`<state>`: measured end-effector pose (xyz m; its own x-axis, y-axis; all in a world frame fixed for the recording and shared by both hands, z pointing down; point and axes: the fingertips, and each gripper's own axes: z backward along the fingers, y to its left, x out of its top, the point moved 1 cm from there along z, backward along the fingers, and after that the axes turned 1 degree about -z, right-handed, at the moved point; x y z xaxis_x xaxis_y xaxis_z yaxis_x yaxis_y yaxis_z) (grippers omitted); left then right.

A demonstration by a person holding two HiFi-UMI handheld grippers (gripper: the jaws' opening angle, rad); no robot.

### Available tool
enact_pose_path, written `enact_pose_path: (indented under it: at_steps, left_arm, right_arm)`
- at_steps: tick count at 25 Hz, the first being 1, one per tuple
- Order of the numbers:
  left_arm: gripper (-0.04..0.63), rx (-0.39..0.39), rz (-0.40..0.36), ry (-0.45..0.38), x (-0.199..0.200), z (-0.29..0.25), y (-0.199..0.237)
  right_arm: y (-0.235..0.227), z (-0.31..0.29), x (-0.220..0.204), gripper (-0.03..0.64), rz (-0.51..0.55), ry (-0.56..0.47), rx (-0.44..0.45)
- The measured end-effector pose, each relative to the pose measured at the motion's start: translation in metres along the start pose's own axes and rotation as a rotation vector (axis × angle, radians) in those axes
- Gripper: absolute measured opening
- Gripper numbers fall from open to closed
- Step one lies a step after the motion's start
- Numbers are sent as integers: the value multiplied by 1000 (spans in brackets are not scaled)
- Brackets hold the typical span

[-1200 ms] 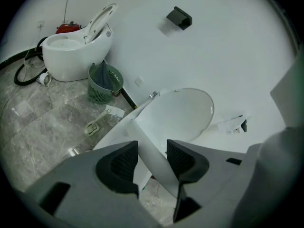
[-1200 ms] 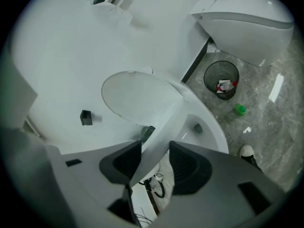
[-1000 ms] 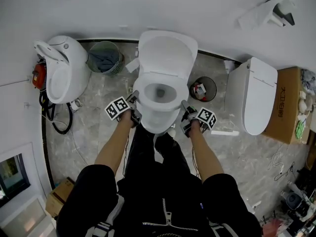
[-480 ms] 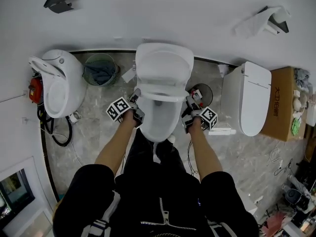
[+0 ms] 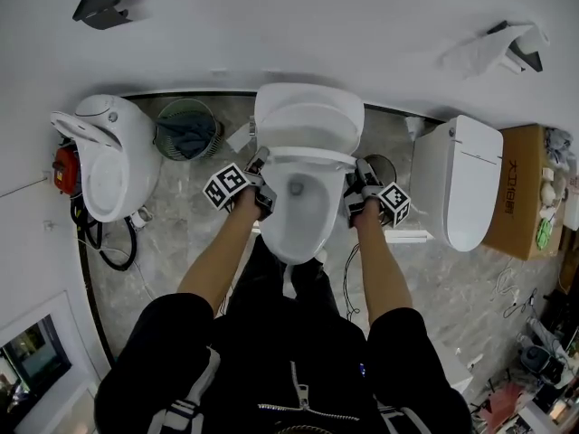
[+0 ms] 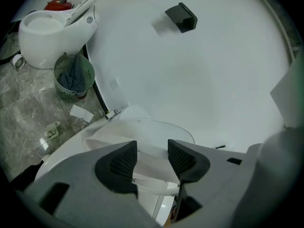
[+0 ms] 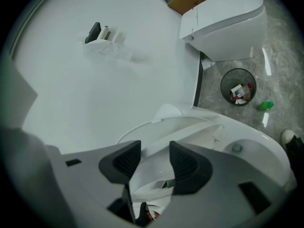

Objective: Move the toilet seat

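- The toilet seat (image 5: 309,156) sits on the middle toilet's bowl (image 5: 294,220), right at 12 o'clock from the person. It's tipped up off the rim, somewhere between the bowl and the lid (image 5: 308,116), which leans back on the wall.
- The left gripper (image 5: 259,170) is on the seat's 9 o'clock edge. In the left gripper view the white seat edge fills the gap between the dark pads, and the jaws are closing in on it, so it's pinching the seat.
- The right gripper (image 5: 361,174) is on the 3 o'clock edge, same deal: the jaws are clamped on the seat edge with white plastic sandwiched between the pads.
- Both forearms reach straight out from the body, one on each side of the bowl.
- Other stuff on the marble floor (image 5: 172,233):
  - A green mesh bin (image 5: 188,127) with blue cloth in it, at about 10 o'clock from the bowl.
  - A second toilet with its lid open (image 5: 104,152), at 9 o'clock.
  - A closed toilet (image 5: 463,183) at 3 o'clock, with a cardboard box (image 5: 523,193) just past it.
  - A small black bin (image 5: 387,165), peeking out just behind the right gripper.
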<state>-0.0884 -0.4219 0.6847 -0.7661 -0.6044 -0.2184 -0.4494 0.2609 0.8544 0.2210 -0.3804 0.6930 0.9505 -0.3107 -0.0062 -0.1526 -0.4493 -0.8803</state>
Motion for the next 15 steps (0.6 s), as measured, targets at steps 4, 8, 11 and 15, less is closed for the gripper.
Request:
enact_pose_path:
  at_steps: [4, 8, 11, 15]
  left_arm:
    - [210, 20, 2, 1, 12, -18, -6]
    - [210, 33, 8, -12, 21, -32, -10]
    - [209, 35, 12, -11, 26, -40, -11]
    - [209, 45, 12, -2, 31, -51, -13]
  right_arm:
    - [10, -18, 8, 193, 3, -14, -25]
    - [16, -33, 15, 195, 11, -11, -49]
    - [20, -42, 19, 195, 11, -15, -57]
    - [23, -52, 25, 195, 15, -20, -69]
